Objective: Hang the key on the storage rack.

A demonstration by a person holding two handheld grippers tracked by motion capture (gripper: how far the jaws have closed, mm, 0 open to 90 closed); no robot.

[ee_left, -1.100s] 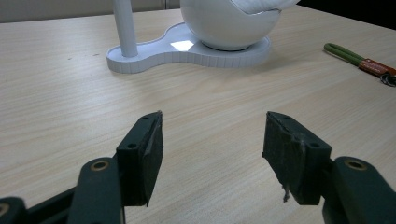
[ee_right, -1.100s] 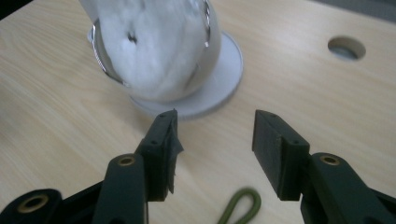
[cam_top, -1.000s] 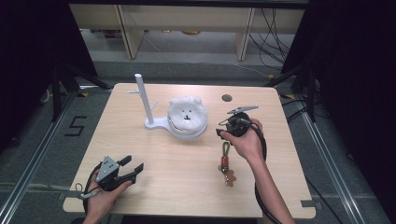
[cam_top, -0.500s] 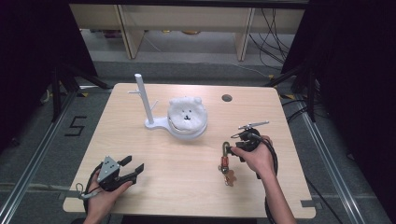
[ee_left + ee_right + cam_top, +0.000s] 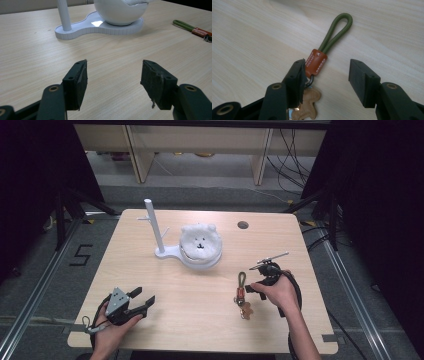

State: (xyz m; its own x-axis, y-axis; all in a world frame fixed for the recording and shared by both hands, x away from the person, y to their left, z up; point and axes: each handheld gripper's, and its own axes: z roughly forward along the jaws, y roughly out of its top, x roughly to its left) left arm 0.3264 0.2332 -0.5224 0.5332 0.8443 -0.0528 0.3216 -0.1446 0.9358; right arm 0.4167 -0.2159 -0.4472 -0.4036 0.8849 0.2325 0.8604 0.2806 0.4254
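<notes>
Over at the left edge of the table (image 5: 200,320), my left gripper (image 5: 142,298) rests low near the front, its jaws spread wide with only bare wood between them; in the left gripper view (image 5: 113,75) they point toward the white stand. That white stand (image 5: 167,252) sits past the middle of the table, a thin upright post (image 5: 151,222) rising from its left end and a round white bear-faced plush (image 5: 200,242) seated on its right end. Moving right, the keychain (image 5: 242,292) lies flat on the wood in front of the stand and well apart from it: a green cord loop (image 5: 337,31) at the far end, an orange-brown leather tag (image 5: 316,62) in the middle, and a tan gingerbread-man charm (image 5: 308,103) nearest me. My right gripper (image 5: 252,290) hangs just over it. Its jaws have just been opening and now stand wide, the left jaw beside the tag, the right one clear of it, nothing pinched.
</notes>
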